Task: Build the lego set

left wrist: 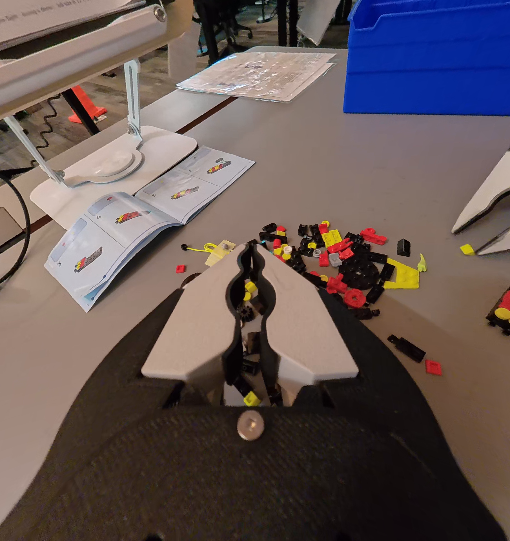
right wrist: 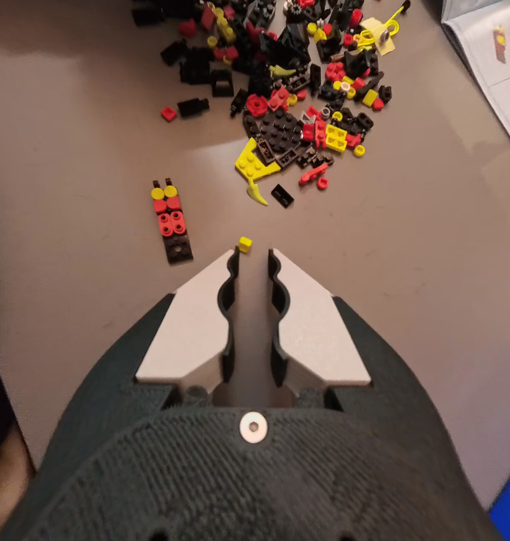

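A pile of loose red, black and yellow lego pieces (left wrist: 335, 257) lies on the grey table (left wrist: 306, 164); the right wrist view shows it too (right wrist: 292, 87). My left gripper (left wrist: 252, 246) is shut, low over the near-left part of the pile; nothing shows between its tips. My right gripper (right wrist: 253, 251) is open, with a small yellow brick (right wrist: 245, 244) on the table just past its left fingertip. A partly built black strip with red and yellow pieces (right wrist: 172, 219) lies left of it, also visible in the left wrist view (left wrist: 508, 307). The right gripper's fingers (left wrist: 494, 193) show there.
An open instruction booklet (left wrist: 136, 222) lies left of the pile, in front of a white stand (left wrist: 113, 169). A blue bin (left wrist: 435, 58) stands at the back right. A plastic-sleeved sheet (left wrist: 256, 76) lies at the table's far edge. A red tile (left wrist: 433, 367) lies near. The gap from one gripper's tips to the other's is roughly 20 cm. The red tile (left wrist: 433, 367) sits 11 cm or so from the ends of my right fingers. My right wrist view (right wrist: 170, 114) looks at it from another angle.
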`<action>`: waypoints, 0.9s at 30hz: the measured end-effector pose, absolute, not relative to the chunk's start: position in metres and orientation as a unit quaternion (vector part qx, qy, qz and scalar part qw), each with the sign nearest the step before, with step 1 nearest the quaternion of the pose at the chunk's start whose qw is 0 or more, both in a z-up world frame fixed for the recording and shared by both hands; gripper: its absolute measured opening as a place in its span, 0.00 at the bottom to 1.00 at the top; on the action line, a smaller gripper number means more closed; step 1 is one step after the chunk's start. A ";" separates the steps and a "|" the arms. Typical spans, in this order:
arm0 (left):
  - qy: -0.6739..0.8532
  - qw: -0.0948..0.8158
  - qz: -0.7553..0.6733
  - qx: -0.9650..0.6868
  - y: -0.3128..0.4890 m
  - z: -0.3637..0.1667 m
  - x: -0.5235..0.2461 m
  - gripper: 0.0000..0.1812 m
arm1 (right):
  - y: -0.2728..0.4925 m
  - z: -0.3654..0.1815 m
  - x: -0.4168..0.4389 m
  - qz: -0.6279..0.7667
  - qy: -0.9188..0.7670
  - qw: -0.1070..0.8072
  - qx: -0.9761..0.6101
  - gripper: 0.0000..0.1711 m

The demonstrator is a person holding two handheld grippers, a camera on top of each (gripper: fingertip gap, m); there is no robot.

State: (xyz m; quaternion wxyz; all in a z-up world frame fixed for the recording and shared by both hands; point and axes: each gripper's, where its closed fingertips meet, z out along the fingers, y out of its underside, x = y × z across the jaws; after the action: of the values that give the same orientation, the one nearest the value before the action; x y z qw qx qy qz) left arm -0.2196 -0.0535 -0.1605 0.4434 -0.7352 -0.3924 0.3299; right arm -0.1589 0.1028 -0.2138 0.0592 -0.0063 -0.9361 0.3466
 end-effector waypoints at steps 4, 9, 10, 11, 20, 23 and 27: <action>-0.377 0.453 0.329 -0.738 -0.045 -0.157 -0.216 0.00 | 0.101 -0.214 -0.155 0.352 -0.935 0.044 -0.008 0.10; -0.364 0.467 0.314 -0.742 -0.030 -0.154 -0.211 0.00 | 0.093 -0.214 -0.152 0.353 -0.935 0.044 -0.008 0.10; -0.360 0.468 0.312 -0.744 -0.027 -0.154 -0.210 0.00 | 0.092 -0.215 -0.153 0.351 -0.935 0.047 -0.011 0.07; -0.356 0.469 0.310 -0.747 -0.024 -0.155 -0.209 0.00 | 0.092 -0.215 -0.154 0.348 -0.936 0.051 -0.012 0.05; -0.315 0.570 0.139 -0.746 0.041 -0.141 -0.170 0.09 | 0.074 -0.131 -0.167 0.546 -0.833 0.032 -0.081 0.04; -0.302 0.617 0.115 -0.718 0.063 -0.118 -0.159 0.13 | 0.070 -0.085 -0.161 0.647 -0.740 -0.094 -0.158 0.04; -0.280 0.647 0.224 -0.673 0.067 -0.086 -0.158 0.13 | 0.067 -0.073 -0.168 0.678 -0.647 -0.226 -0.266 0.04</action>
State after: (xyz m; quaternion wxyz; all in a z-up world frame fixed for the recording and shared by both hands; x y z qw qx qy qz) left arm -0.1580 0.0668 -0.0864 0.6472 -0.6728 -0.2797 0.2242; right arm -0.1679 0.0669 -0.0732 -0.2261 -0.2664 -0.6470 0.6778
